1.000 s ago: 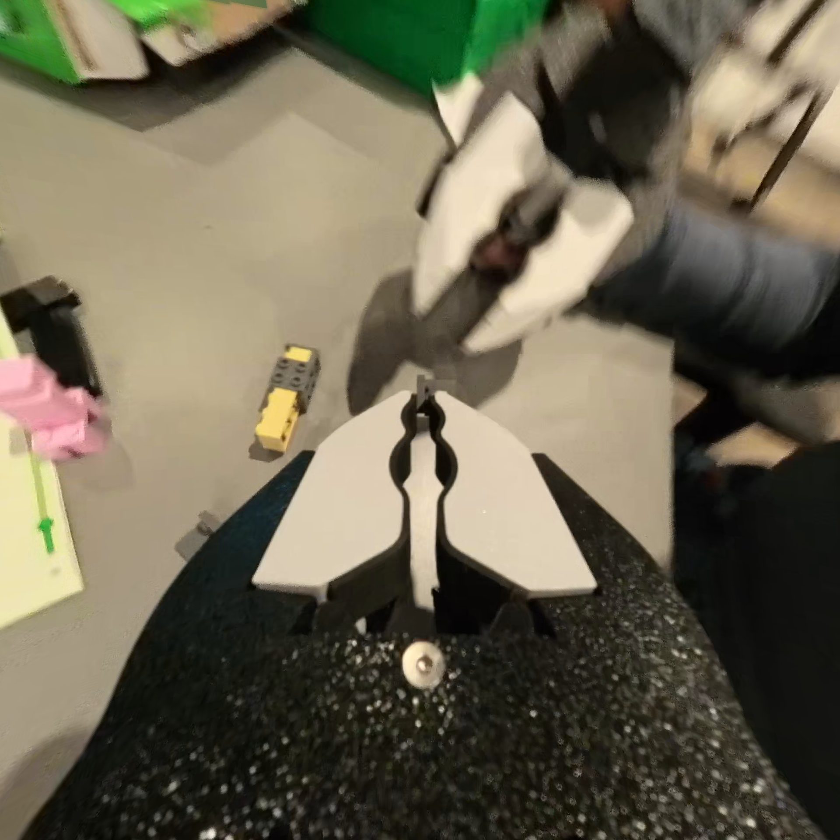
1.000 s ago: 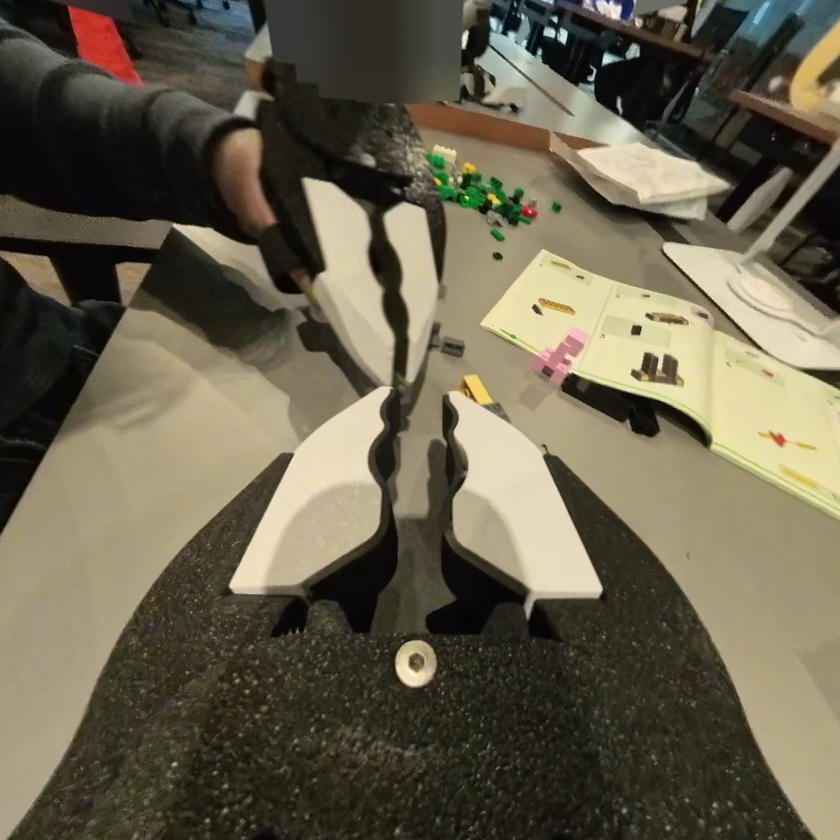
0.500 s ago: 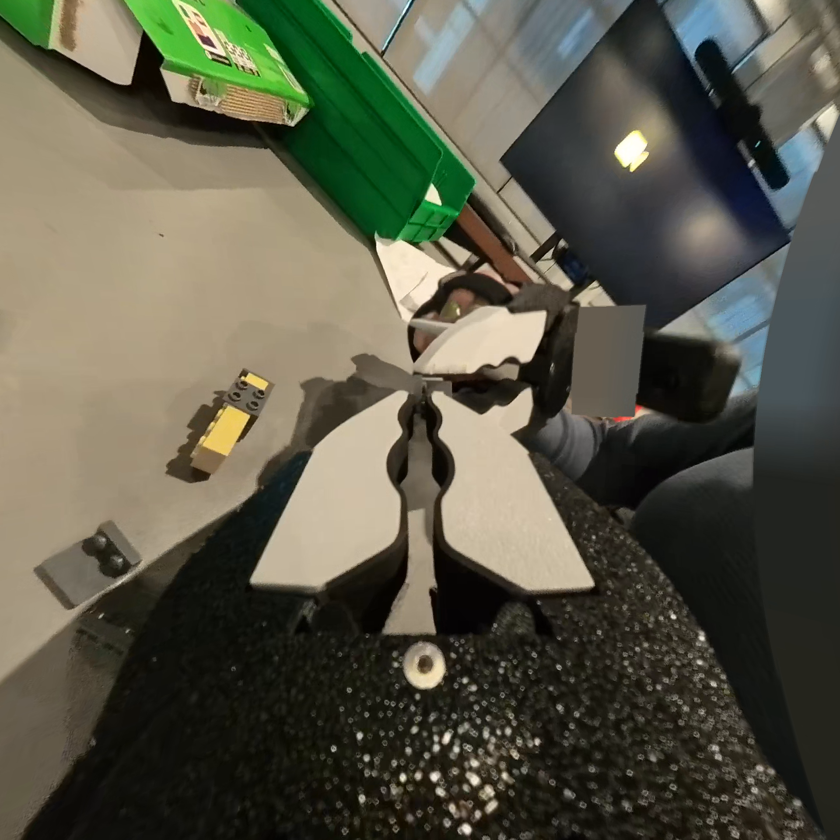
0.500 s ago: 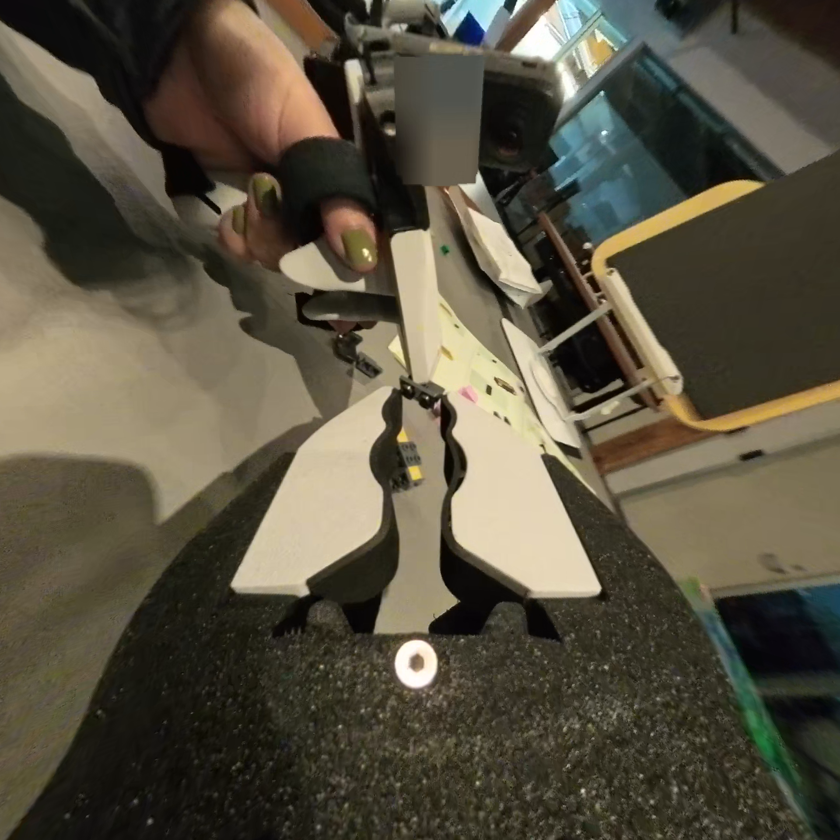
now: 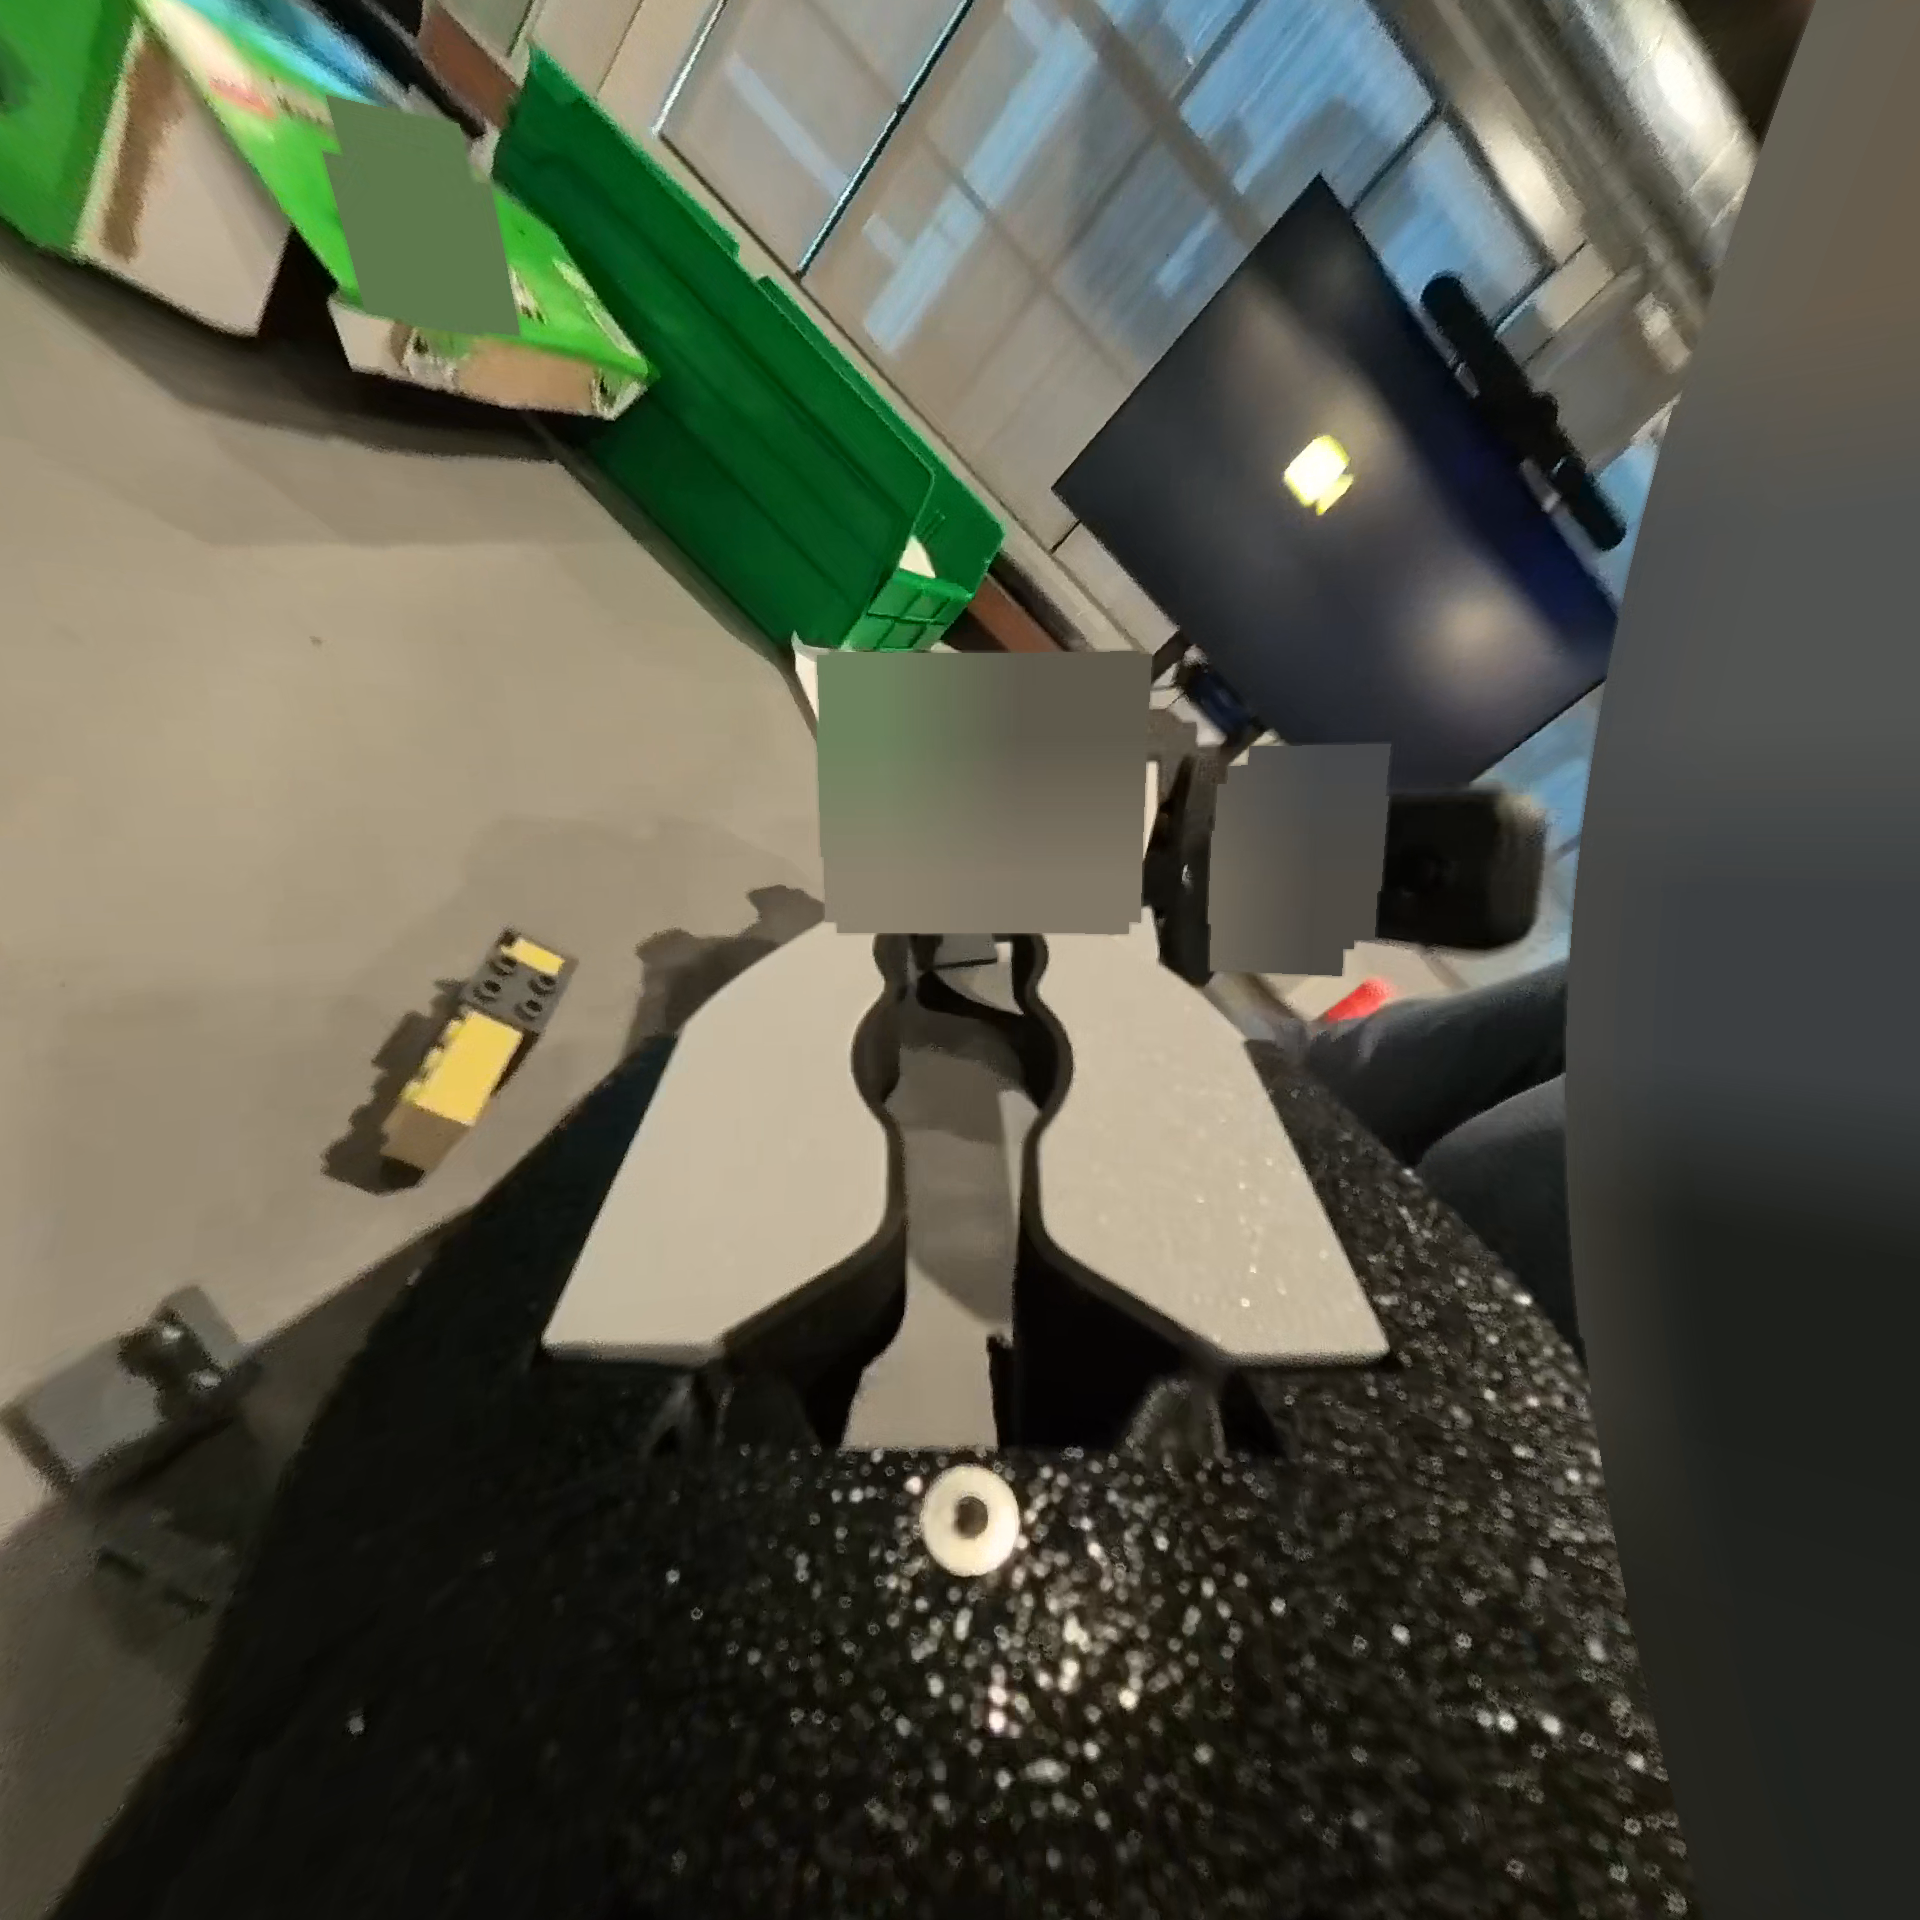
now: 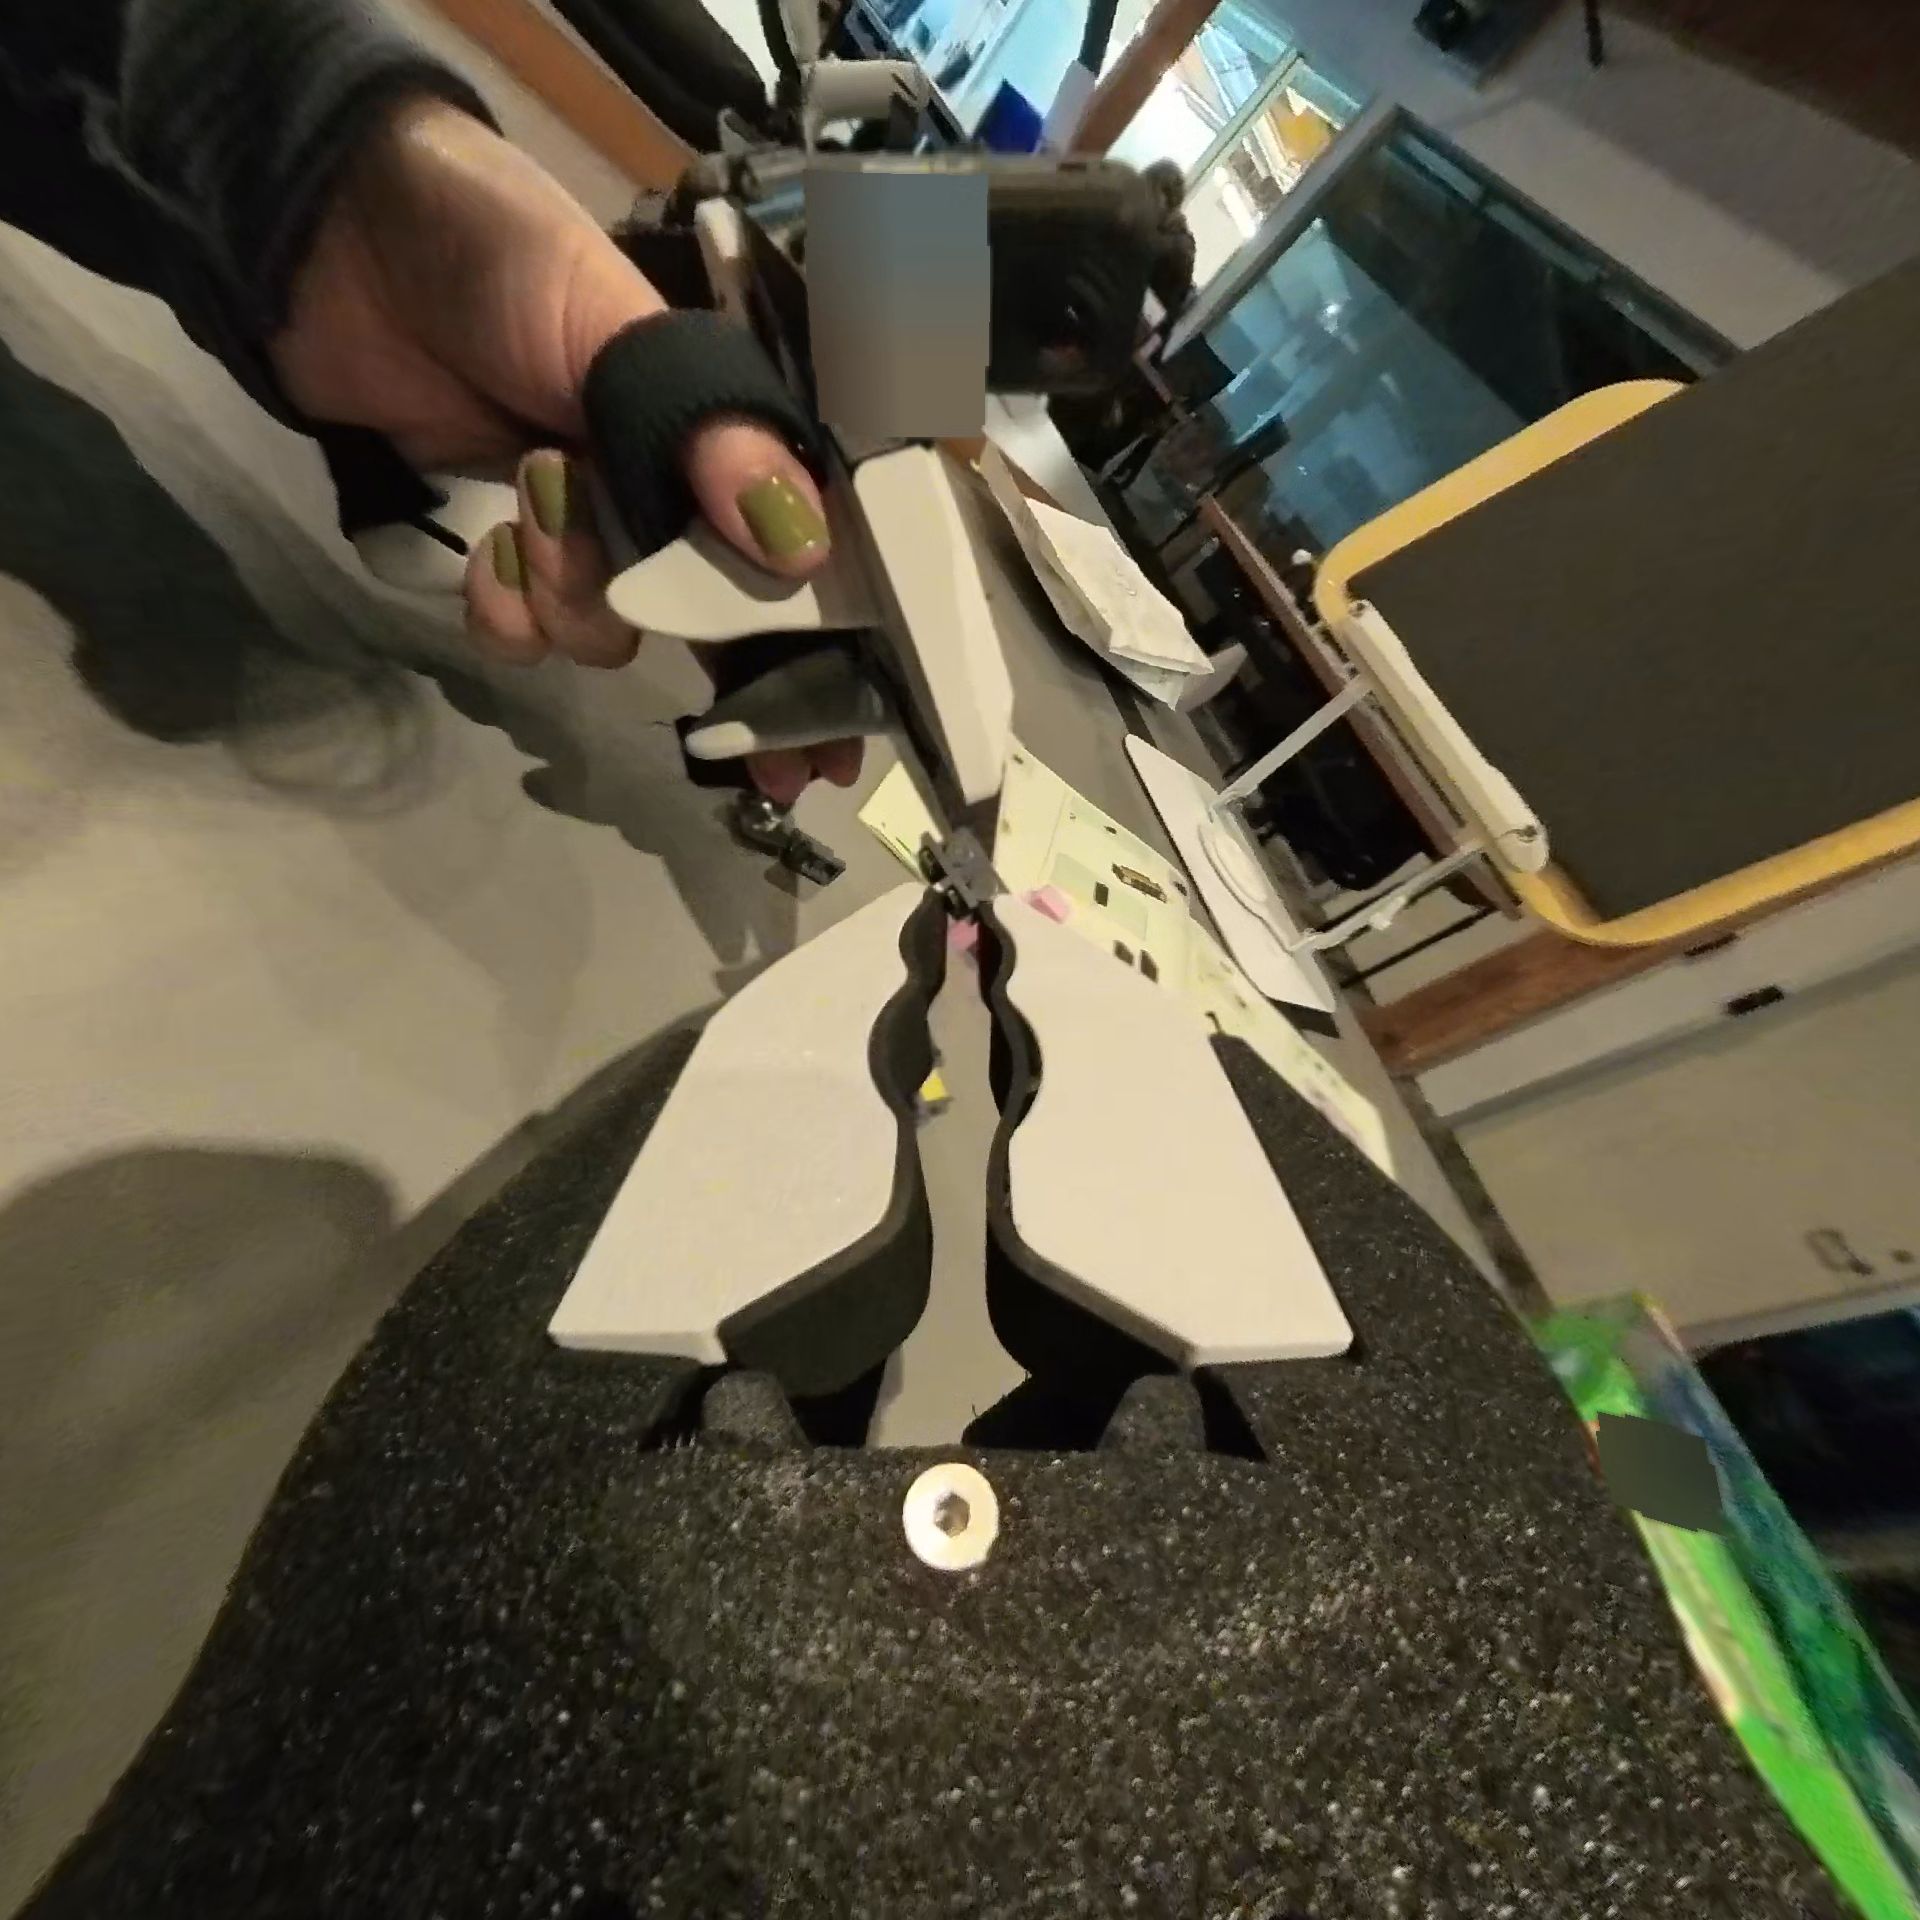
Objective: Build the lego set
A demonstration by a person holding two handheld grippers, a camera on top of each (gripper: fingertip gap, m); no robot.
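Note:
In the right wrist view my right gripper [image 6: 958, 906] has its jaws closed to a narrow gap on a small black lego piece [image 6: 961, 864]. The left gripper [image 6: 935, 644], held by a hand [image 6: 468, 312], shows edge-on above, its tip touching the same piece. In the left wrist view my left gripper [image 5: 961, 945] has its jaws parted; its tips and the piece are hidden behind a blur patch. Both grippers are raised above the grey table [image 5: 312, 727]. A yellow and dark grey brick assembly [image 5: 478, 1049] lies on the table to the left.
A dark grey plate [image 5: 125, 1382] lies at the near left. Green boxes [image 5: 748, 416] stand at the table's far edge. The open instruction booklet [image 6: 1122, 883], a pink piece [image 6: 1049, 902] and a white lamp base [image 6: 1236, 862] lie behind the grippers. The grippers are tip to tip, or close to it. Left tips and right tips are each some 12 centimeters from the dark grey plate [image 5: 125, 1382]. My right wrist view [image 6: 812, 871] looks at it from another angle.
The grippers rose from the table and met tip to tip. The left jaws, shut on the small piece before, have now parted. The right jaws have closed onto the piece.

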